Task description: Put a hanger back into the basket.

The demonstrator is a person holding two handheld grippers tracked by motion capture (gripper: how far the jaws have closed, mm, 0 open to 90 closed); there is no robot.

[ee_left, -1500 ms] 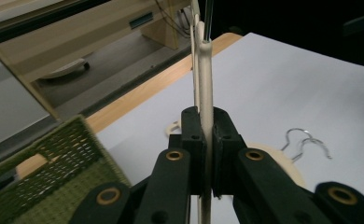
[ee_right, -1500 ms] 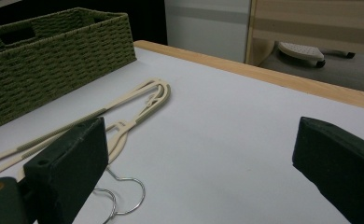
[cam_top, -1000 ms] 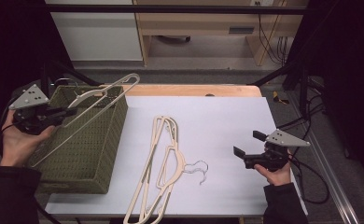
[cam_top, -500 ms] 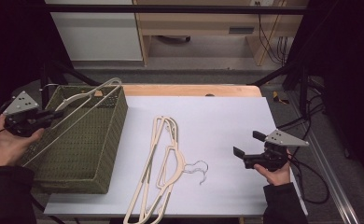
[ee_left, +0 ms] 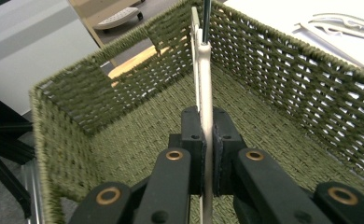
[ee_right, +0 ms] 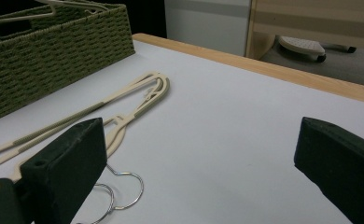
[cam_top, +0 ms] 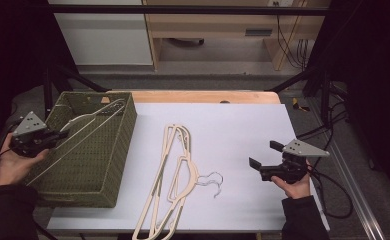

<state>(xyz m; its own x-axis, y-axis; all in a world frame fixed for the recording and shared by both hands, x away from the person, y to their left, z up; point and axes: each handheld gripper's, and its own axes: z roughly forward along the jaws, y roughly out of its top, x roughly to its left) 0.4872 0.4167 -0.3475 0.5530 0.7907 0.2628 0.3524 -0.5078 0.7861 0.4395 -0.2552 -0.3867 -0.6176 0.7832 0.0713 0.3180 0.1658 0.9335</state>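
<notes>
Step in hand: the left gripper (cam_top: 58,135) has a cream hanger (cam_top: 90,120) pinched by its shoulder and is lowering it into the green woven basket (cam_top: 120,150) at the left of the table. By my read this is the put-away stage, with release not yet made.
Left grip: clenched tight on the hanger; in the left gripper view the pads (ee_left: 192,135) squeeze the flat cream arm (ee_left: 206,102) from both sides, no gap.
Hanger's place: inside the basket's opening, slanting from the near-left corner up toward the far-right rim, its hook end near the far wall (ee_left: 171,28). Whether the low end touches the basket floor, I cannot tell.
Right gripper: sitting at the right of the table (cam_top: 265,167), jaws spread wide, nothing between them.
Waiting pile: more hangers (cam_top: 175,175) lie flat on the white sheet (cam_top: 243,125) in the middle, wire hooks (ee_right: 119,191) curling toward the near side, just in front of the right gripper's left jaw.
Next move, as I judge it: ease the held hanger down until it rests in the basket, then let the left pads part and lift clear.
After that: one of the two grippers must take the next hanger by a cream arm, since the thin hooks would be a poor hold.
</notes>
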